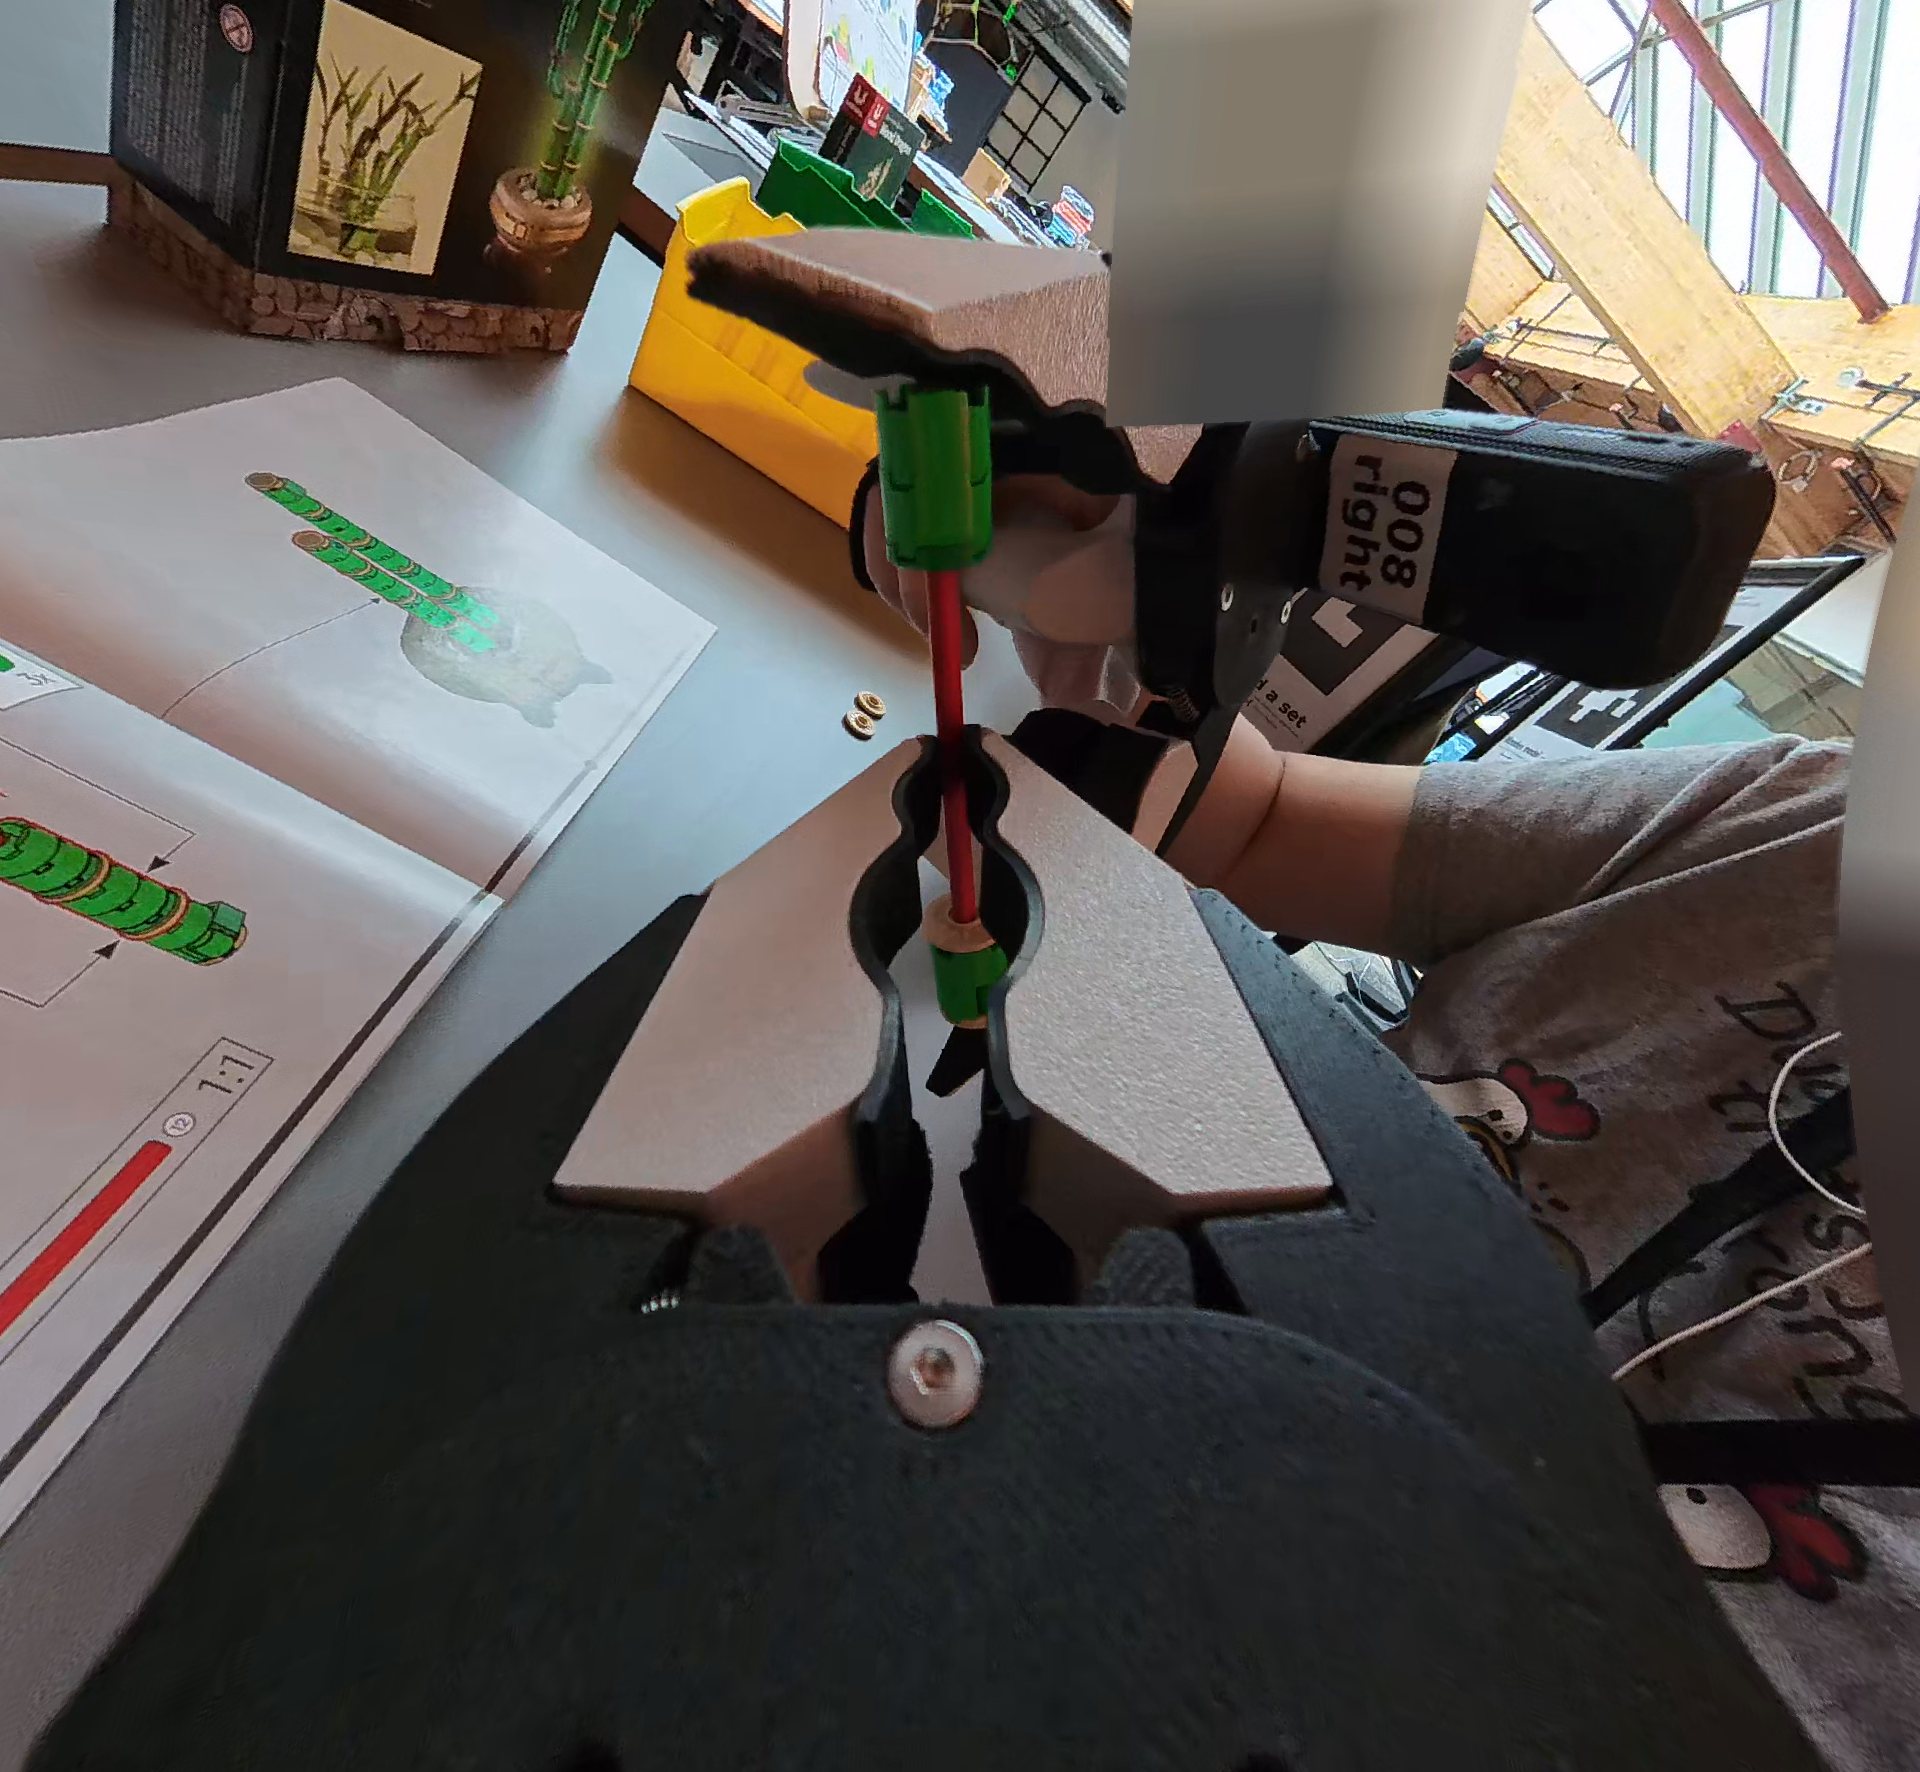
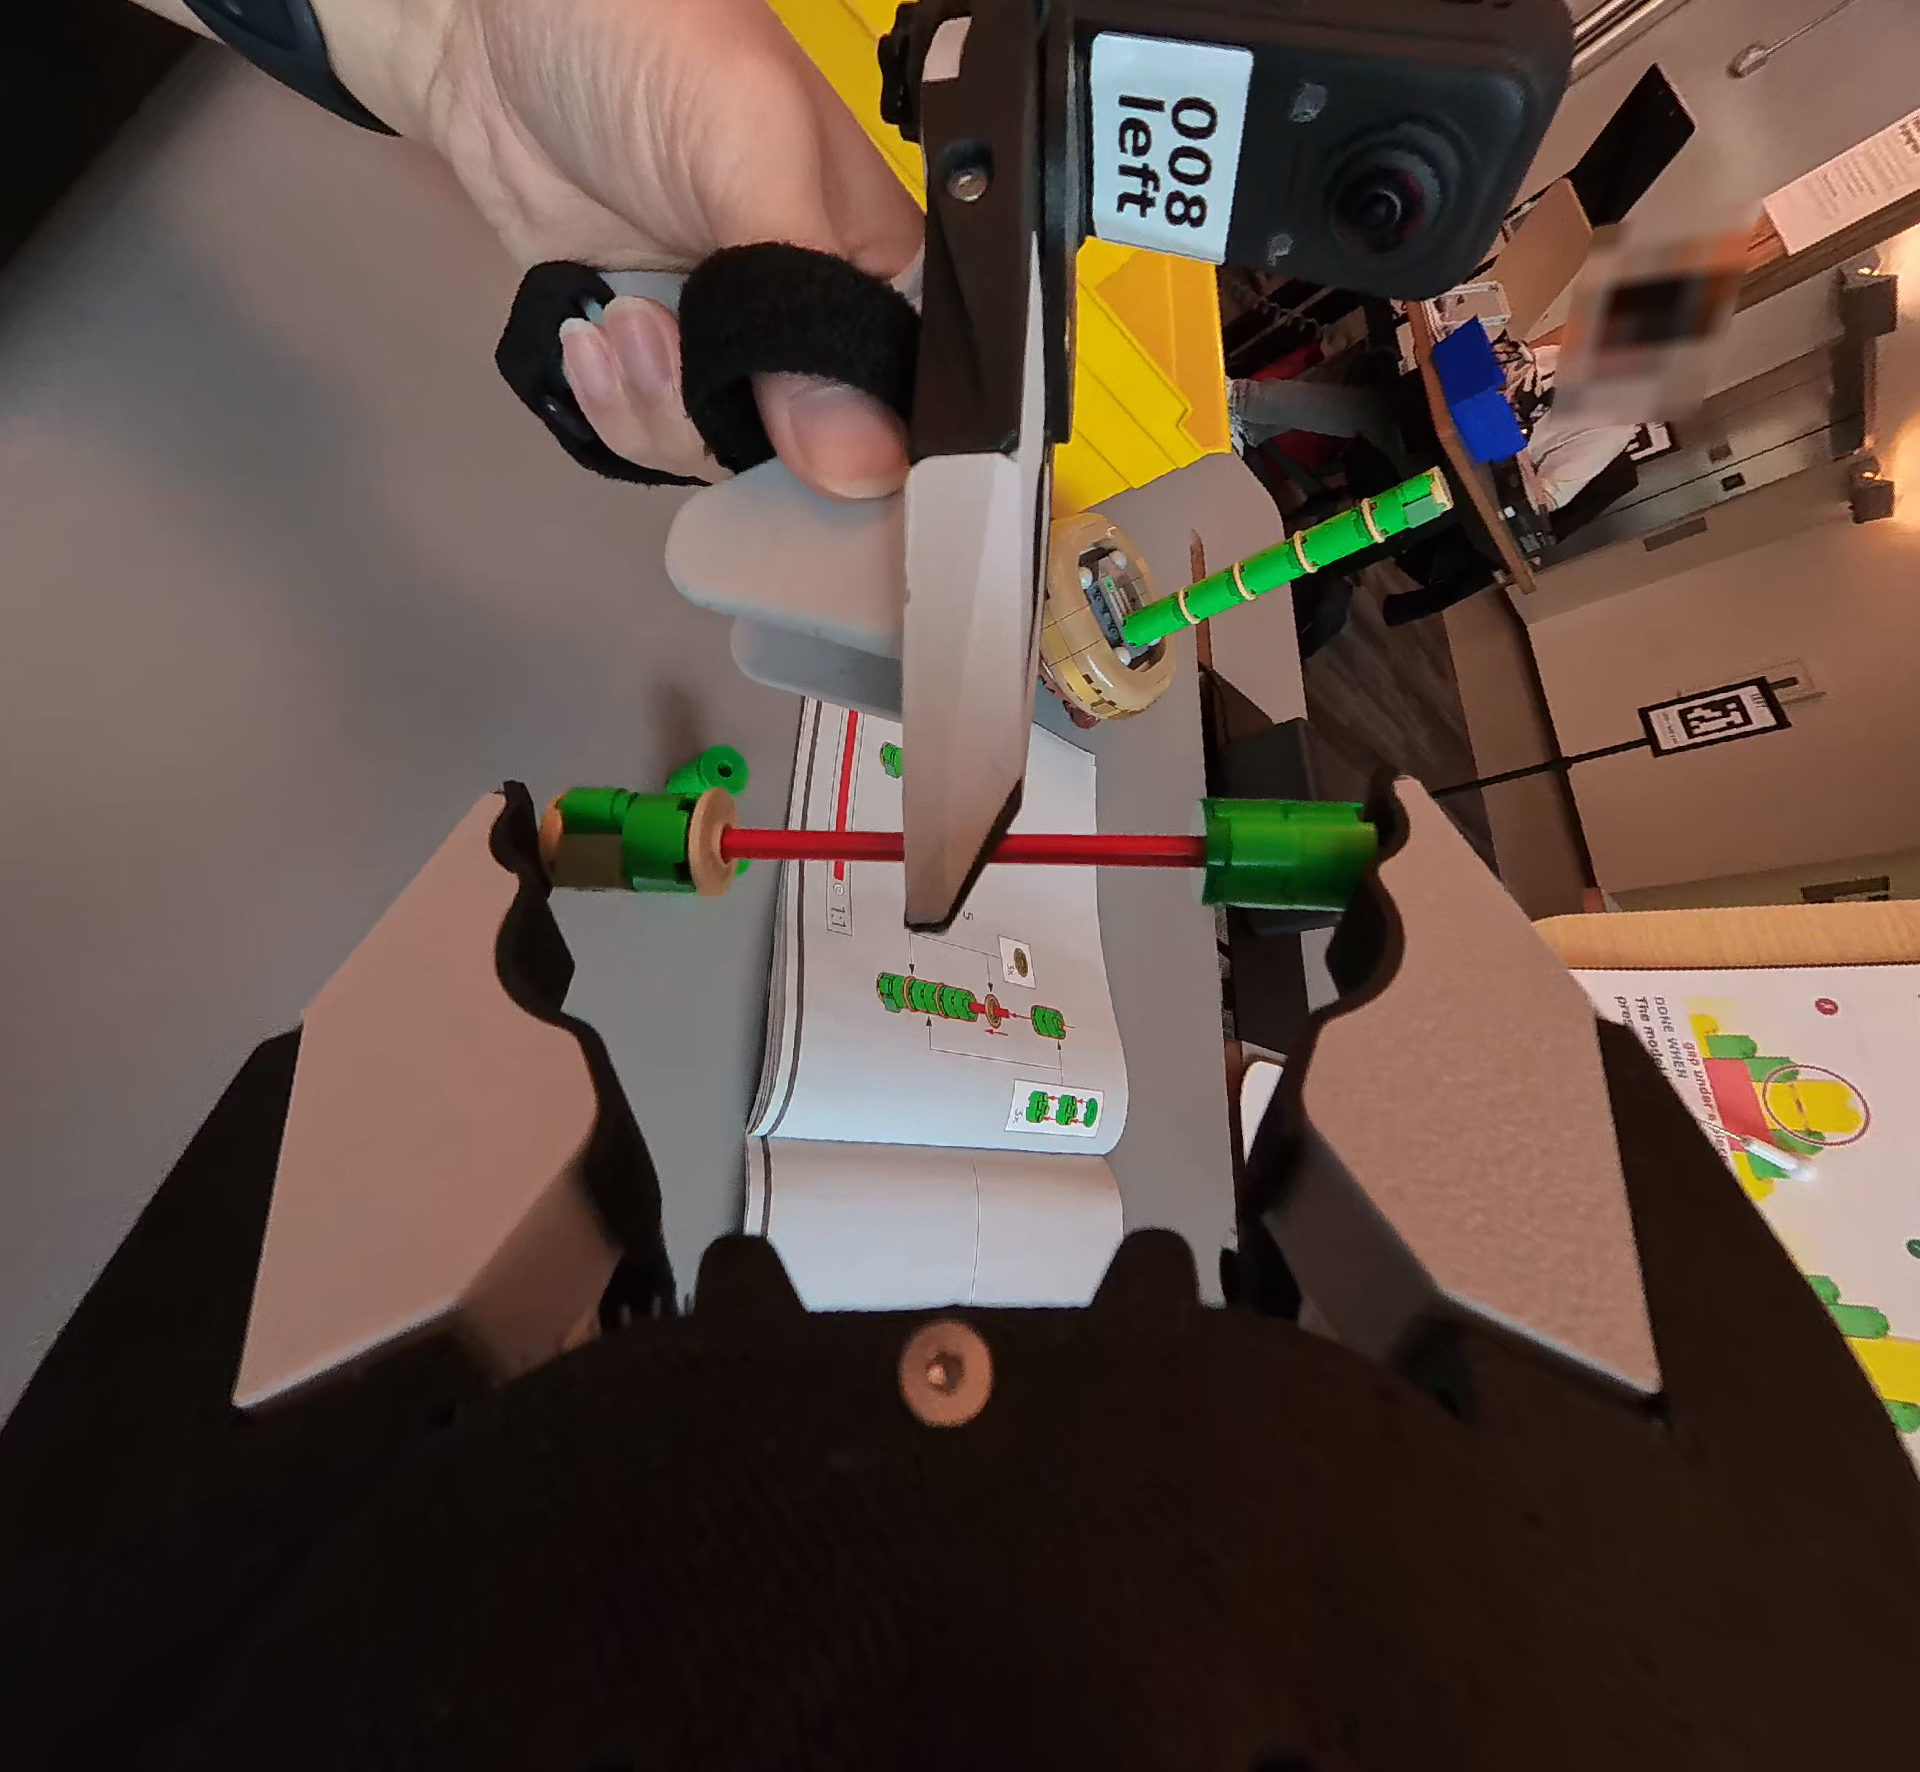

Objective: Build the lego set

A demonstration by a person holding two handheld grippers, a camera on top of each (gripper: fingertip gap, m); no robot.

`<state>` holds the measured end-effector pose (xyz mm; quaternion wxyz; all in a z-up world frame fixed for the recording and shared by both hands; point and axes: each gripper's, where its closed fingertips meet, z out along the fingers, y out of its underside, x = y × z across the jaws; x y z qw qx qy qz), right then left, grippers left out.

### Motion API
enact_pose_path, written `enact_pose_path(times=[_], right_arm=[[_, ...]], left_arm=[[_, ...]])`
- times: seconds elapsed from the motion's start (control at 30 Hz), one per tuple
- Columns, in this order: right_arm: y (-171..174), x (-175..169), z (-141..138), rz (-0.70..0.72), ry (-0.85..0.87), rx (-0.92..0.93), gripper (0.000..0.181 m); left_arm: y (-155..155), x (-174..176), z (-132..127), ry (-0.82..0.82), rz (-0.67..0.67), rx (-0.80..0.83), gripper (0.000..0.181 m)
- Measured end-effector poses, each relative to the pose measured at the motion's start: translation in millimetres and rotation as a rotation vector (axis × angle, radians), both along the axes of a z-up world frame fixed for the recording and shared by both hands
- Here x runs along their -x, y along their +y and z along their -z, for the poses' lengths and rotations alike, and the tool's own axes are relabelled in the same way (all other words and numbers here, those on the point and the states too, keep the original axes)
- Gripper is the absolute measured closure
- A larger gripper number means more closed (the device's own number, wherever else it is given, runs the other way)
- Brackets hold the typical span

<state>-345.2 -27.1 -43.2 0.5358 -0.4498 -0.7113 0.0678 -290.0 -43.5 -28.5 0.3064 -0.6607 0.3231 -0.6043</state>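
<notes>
A red axle (image 1: 948,673) carries a long green cylinder (image 1: 930,475) at its far end and a tan ring with a short green piece (image 1: 966,974) at its near end. My left gripper (image 1: 951,758) is shut on the axle's middle. In the right wrist view the axle (image 2: 1101,849) lies crosswise. My right gripper (image 2: 951,839) spans it end to end, one fingertip (image 2: 520,849) on the tan-capped green end (image 2: 634,839), the other on the long green cylinder (image 2: 1288,852). The left gripper shows there edge-on.
An open instruction booklet (image 1: 312,683) lies on the grey table (image 1: 727,766), with two loose tan rings (image 1: 864,714) beside it. A tan pot (image 2: 1081,673) holds a green stalk (image 2: 1288,559). A loose green piece (image 2: 707,772), a yellow bin (image 1: 727,351) and the set's box (image 1: 364,60) stand around. My two grippers' fingertips are within a few centimetres of each other.
</notes>
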Motion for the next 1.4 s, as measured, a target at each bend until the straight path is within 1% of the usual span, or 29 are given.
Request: enact_pose_path(times=[0.17, 0.37, 0.5, 0.63, 0.87, 1.1, 1.23, 1.4], right_arm=[[1.8, 2.3, -0.7, 0.011, 0.028, 0.016, 0.030], [-0.5, 0.3, -5.9, -0.003, 0.029, 0.006, 0.034], [-0.9, 0.4, -1.2, -0.005, 0.005, 0.001, 0.037], [-1.0, 1.0, -1.2, 0.002, 0.015, 0.035, 0.036], [-1.2, 0.9, -4.7, -0.003, 0.019, -0.003, 0.038], [-1.4, 0.0, -1.7, -0.006, 0.000, -0.004, 0.040], [-1.6, 2.1, -3.0, -0.003, 0.021, 0.004, 0.038], [-2.5, 2.5, -6.4, -0.016, 0.033, -0.038, 0.039]], left_arm=[[0.7, 0.5, -1.7, -0.010, -0.005, 0.007, 0.179], [1.1, 2.0, -5.2, -0.024, -0.011, 0.004, 0.180], [1.2, 2.4, -2.2, -0.002, -0.014, -0.005, 0.180], [0.5, 1.9, -3.9, -0.018, -0.007, 0.006, 0.180], [1.6, 3.7, -5.6, -0.022, -0.015, 0.001, 0.179], [1.7, 3.4, -3.7, -0.012, -0.016, 0.002, 0.179], [0.7, 3.0, -5.6, -0.019, -0.013, -0.002, 0.179], [0.5, 3.9, -6.8, -0.008, -0.021, -0.028, 0.179]])
